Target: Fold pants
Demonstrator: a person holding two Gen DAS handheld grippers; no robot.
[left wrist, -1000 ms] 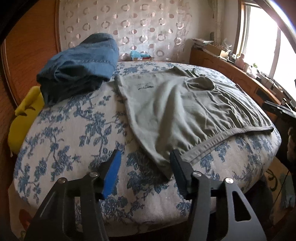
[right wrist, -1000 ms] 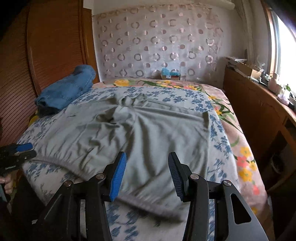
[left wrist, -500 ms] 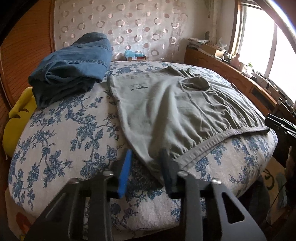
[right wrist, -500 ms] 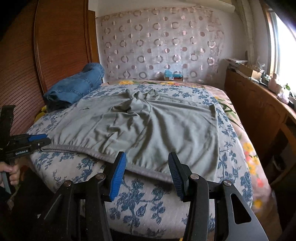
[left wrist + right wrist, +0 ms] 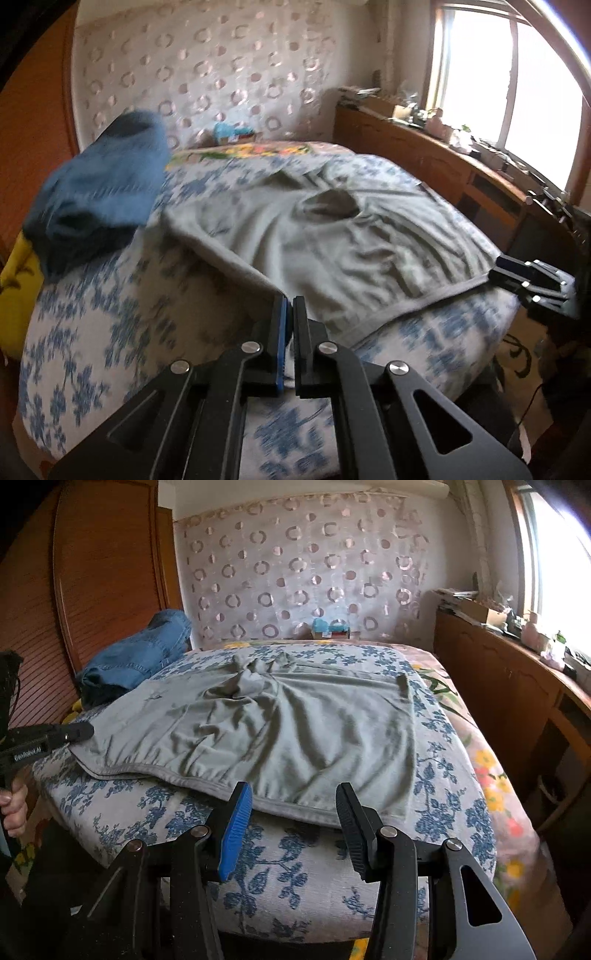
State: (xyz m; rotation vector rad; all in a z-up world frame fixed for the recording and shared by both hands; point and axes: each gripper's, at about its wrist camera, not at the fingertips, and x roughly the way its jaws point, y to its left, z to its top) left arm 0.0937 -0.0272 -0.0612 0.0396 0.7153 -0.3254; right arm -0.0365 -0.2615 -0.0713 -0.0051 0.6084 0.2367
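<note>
Grey-green pants (image 5: 332, 236) lie spread on a floral bed (image 5: 110, 295), waistband toward me; they also show in the right wrist view (image 5: 280, 720). My left gripper (image 5: 289, 301) is shut on the waistband's left corner, which is lifted slightly off the bed. It also shows at the left edge of the right wrist view (image 5: 79, 731). My right gripper (image 5: 293, 805) is open and empty, just short of the waistband's right part. In the left wrist view it (image 5: 498, 267) sits at the waistband's far end.
Folded blue jeans (image 5: 136, 661) lie at the bed's back left by a wooden headboard (image 5: 96, 572). A yellow pillow (image 5: 14, 291) sits at the left. A wooden cabinet (image 5: 517, 686) with clutter runs along the right under the window.
My left gripper has closed on the waistband corner and lifted it a little. My right gripper has dropped back to the bed's near edge, staying open.
</note>
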